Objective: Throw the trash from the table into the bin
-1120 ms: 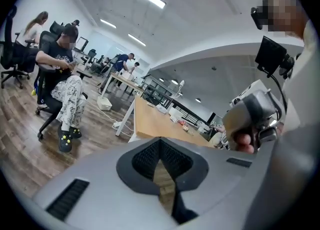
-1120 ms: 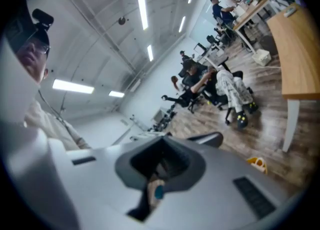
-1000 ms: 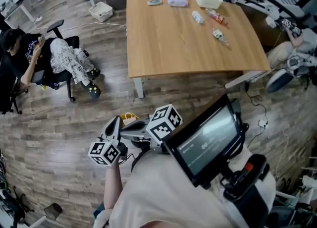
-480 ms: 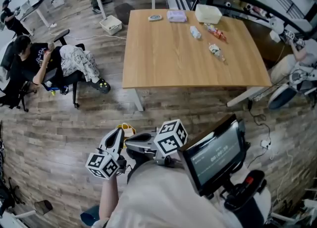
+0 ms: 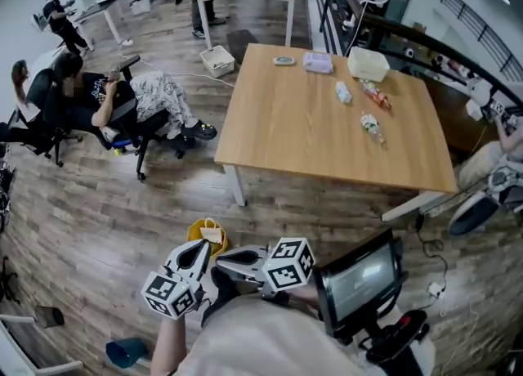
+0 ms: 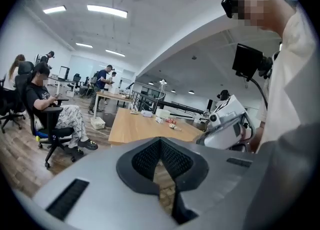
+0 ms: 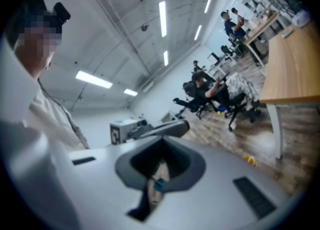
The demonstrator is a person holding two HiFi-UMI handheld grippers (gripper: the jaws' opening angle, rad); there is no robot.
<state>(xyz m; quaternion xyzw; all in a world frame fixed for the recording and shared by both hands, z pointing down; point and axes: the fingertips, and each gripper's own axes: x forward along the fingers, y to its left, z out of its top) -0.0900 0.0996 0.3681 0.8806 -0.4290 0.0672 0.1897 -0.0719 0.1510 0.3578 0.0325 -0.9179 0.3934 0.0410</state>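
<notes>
- The room is an open office with a plank floor [image 5: 90, 203] and more desks at the far end. No container here is plainly the bin. The white basket [image 5: 216, 60] on the floor beyond the worktop's far-left corner is one candidate, so trash could end up in the wrong place.
- The worktop [image 5: 302, 133] is a large, pale wooden one, bare over its near and left parts. All the clutter sits along its far and right side, well apart from the person, so the reach is long.
- A seated person [image 5: 90, 92] and their chair are off to the left, near the way to the basket, and someone carrying trash there could bump them.
- The left hand-held gripper [image 5: 194, 253] and the right hand-held gripper [image 5: 237, 258] are held close to the body, near each other. Both are fully closed and hold nothing. If they arrive at the trash closed, they would shove it instead of taking it.
- A loose cable and plug [image 5: 434, 288] lie on the floor by the worktop's right corner — a trip risk on that side.
- A white tub [image 5: 368, 64] and a pale packet [image 5: 318, 61] stand at the far edge. Whether either counts as trash I cannot tell.
- The trash is a clear bottle [image 5: 343, 92], a red wrapper [image 5: 377, 96] and a crumpled bottle [image 5: 372, 127]. The bottles look light and round, so a nudge could roll one off the right edge.
</notes>
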